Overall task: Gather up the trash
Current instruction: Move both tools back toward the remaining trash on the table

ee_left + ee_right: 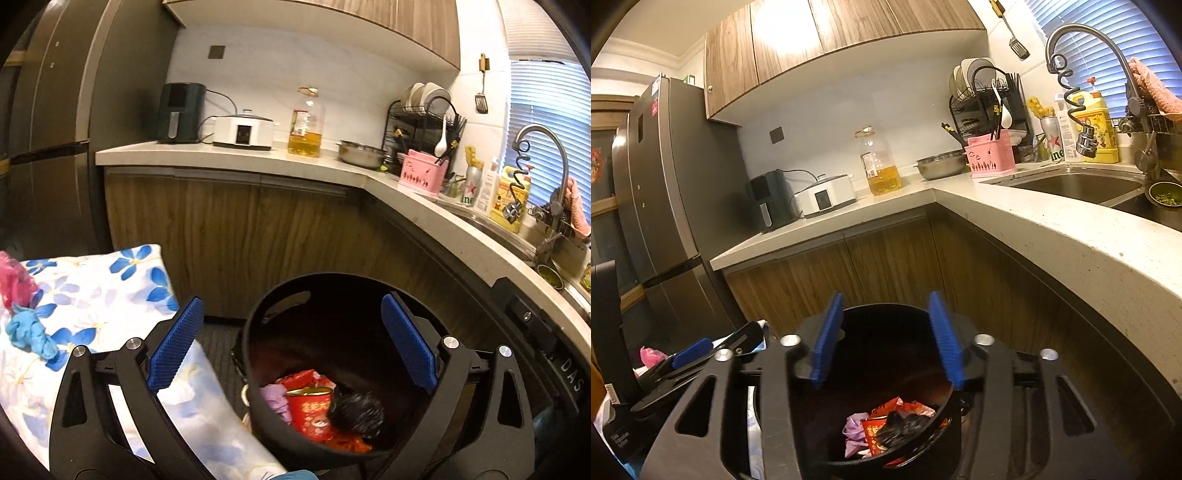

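I am holding my right gripper (886, 339), half wide and empty, over the upright black bin (886, 461) whose mouth is facing up.

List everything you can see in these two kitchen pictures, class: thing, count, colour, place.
Trash bin: one, black, on the floor below both grippers.
Trash in bin: red cup, black crumpled bag, lilac scrap.
Floral cloth: one, white and blue, left of the bin.
Blue glove: one, on the cloth.
Fridge: one, grey, far left.
Air fryer: one, dark, on the counter.
Oil bottle: one, yellow oil, counter.
Steel bowl: one, counter.
Utensil caddy: one, pink.
Dish rack: one, black.
Faucet: one, steel, over the sink.
Left gripper: blue pads, jaws open, empty.
Right gripper: blue pads, jaws open, empty.
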Available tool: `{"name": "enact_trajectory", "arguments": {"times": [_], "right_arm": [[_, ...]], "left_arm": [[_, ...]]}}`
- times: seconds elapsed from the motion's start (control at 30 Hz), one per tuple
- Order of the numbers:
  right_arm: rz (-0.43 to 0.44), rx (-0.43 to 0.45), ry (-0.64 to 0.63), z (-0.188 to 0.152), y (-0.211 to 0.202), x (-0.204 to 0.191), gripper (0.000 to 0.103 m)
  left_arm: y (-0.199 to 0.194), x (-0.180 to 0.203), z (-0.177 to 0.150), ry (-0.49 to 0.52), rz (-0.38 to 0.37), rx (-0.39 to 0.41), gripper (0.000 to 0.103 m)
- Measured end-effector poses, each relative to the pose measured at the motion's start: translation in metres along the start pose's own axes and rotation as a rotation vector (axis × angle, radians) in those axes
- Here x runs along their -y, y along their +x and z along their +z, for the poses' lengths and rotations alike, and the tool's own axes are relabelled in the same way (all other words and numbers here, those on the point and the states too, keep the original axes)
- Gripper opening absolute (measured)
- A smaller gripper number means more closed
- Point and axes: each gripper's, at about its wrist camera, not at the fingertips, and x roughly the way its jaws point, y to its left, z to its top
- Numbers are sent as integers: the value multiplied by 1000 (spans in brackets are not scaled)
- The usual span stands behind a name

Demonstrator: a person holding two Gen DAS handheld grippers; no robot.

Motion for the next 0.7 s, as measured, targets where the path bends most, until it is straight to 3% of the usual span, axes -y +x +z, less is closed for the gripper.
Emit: {"name": "enact_trajectory", "arguments": {"times": [0.23,0.5,0.7], "right_arm": [[14,-4,-16,-5,-15,-11,70],[43,-3,-51,-14,-37,-35,76],[67,-11,-73,-25,-52,-54,76]], "left_arm": [[-27,-22,-10,-13,89,10,96],[-69,-53,-25,-25,209,21,97],[-97,-70,-31,-40,246,34,97]]}}
